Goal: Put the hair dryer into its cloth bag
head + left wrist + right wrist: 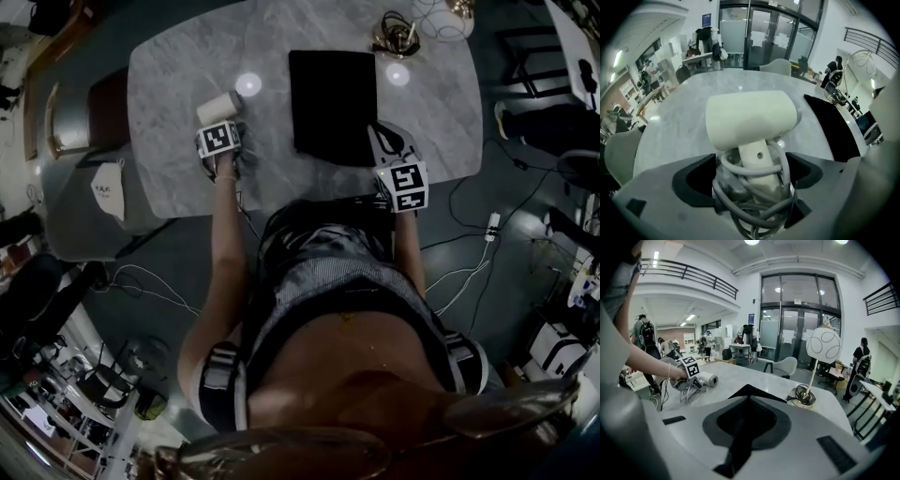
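Note:
The cream hair dryer [220, 106] lies on the marble table [178, 66], its grey cord wound round the handle [761, 166]. My left gripper [221, 122] stands over it, steeply tilted down and open. The handle and cord sit between the wide-set pads [696, 180] with a gap on each side. The black cloth bag [333, 98] lies flat in the middle of the table. My right gripper [375, 133] is shut on the bag's near right edge, and black cloth [747, 420] shows between its jaws. The right gripper view also shows the left gripper [696, 380] and the dryer [707, 378].
A lamp base with a coiled cord [394, 36] stands at the table's far side, right of the bag; its round shade [823, 344] is up on a stem. A chair [89, 122] stands left of the table. Cables and a power strip [490, 225] lie on the floor.

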{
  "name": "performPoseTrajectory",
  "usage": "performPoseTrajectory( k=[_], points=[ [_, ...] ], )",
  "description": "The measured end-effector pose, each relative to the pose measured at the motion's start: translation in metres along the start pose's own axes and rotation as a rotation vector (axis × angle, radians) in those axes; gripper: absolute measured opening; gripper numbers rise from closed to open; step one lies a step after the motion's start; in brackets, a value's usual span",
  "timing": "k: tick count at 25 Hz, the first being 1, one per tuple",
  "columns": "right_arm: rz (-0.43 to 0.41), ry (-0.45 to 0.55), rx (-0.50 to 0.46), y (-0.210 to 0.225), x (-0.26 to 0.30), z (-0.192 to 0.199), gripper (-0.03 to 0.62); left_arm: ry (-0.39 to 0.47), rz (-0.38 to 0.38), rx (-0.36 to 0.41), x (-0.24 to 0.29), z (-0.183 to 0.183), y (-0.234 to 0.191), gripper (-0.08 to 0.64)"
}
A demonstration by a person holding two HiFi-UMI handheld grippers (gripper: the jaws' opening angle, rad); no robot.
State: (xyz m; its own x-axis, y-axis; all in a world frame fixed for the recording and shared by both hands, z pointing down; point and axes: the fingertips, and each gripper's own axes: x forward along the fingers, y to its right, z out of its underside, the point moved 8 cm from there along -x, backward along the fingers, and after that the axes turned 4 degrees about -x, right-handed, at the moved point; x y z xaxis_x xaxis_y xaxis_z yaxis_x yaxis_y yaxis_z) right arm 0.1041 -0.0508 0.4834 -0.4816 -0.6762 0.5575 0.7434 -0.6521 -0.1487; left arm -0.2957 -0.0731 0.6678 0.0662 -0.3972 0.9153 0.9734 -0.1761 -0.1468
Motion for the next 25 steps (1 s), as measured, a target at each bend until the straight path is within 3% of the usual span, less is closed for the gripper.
performPoseTrajectory(
  k=[3,9,14,20,25],
  points=[
    [-0.01,-0.025,0.002,0.0,0.005,0.005,0.064,-0.034,-0.005,0.006,0.0,-0.002,0.0,0.443],
    [-0.031,-0.065,-0.016,0.002,0.012,0.012,0.064,0.007,-0.015,0.005,-0.003,0.0,-0.001,0.442],
    [-0.056,-0.091,-0.029,0.002,0.014,0.02,0.064,-0.019,-0.015,0.02,-0.003,-0.005,0.0,0.396],
    [-0.103,-0.178,-0.169,-0.003,0.022,0.041,0.064,-0.051,0.008,0.072,-0.007,-0.006,-0.004,0.353],
    [-0.187,-0.234,-0.213,-0.015,0.033,0.062,0.064,-0.054,0.012,0.093,-0.006,-0.005,-0.004,0.351]
  ],
)
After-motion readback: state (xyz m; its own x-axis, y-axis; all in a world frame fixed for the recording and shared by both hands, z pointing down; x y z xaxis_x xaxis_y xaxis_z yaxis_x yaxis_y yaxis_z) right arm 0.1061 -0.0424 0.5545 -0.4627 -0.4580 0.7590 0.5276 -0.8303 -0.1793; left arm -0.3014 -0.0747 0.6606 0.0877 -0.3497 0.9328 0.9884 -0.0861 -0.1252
